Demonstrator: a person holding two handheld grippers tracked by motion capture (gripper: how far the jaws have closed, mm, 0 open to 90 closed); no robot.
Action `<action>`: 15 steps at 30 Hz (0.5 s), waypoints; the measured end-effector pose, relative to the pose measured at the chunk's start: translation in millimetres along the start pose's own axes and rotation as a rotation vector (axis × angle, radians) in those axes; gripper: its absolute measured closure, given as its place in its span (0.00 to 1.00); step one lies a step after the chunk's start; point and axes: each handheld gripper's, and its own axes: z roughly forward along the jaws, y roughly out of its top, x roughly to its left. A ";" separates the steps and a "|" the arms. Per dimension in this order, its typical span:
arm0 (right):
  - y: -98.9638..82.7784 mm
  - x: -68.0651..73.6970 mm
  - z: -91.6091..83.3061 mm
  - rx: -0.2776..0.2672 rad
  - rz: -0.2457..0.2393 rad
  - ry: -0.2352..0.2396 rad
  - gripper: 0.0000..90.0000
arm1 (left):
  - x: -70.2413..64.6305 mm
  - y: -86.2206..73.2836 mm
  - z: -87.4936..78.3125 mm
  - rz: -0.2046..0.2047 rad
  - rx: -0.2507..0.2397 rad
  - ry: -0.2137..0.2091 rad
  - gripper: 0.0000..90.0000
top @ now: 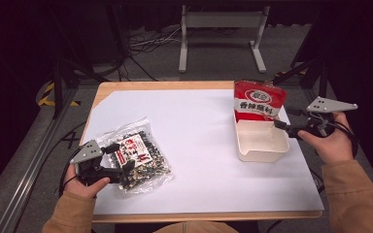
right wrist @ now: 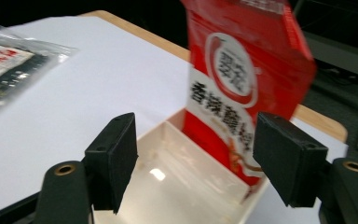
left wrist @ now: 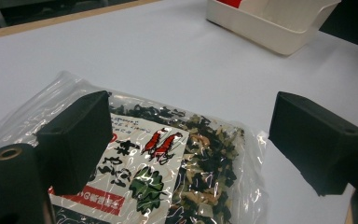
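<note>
Table [top: 199, 145]: white top, wood edge. White bin [top: 261, 141] at right side; red pouch [top: 257, 99] stands upright at bin's far end, leaning on wall. Clear bag [top: 138, 155] of dried mix lies flat at front left. L gripper [top: 121, 162]: jaws released, straddling bag's near edge. R gripper [top: 284, 119]: jaws wide, nothing held, just beside bin rim, facing pouch.

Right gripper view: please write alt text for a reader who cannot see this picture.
A red packet with white print stands upright at the far end of a cream tray on a white table. The right gripper, jaws open and holding nothing, points at it. A clear bag of dried food lies far left.
</note>
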 end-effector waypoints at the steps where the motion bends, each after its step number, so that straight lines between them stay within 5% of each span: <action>1: -0.3 4.0 -0.8 -0.004 -0.004 0.011 0.34 | 1.6 0.6 -0.4 0.000 0.009 0.007 0.15; 15: -2.2 53.0 0.1 -0.048 -0.031 0.135 0.34 | 13.3 -1.5 -4.8 -0.024 0.081 0.082 0.15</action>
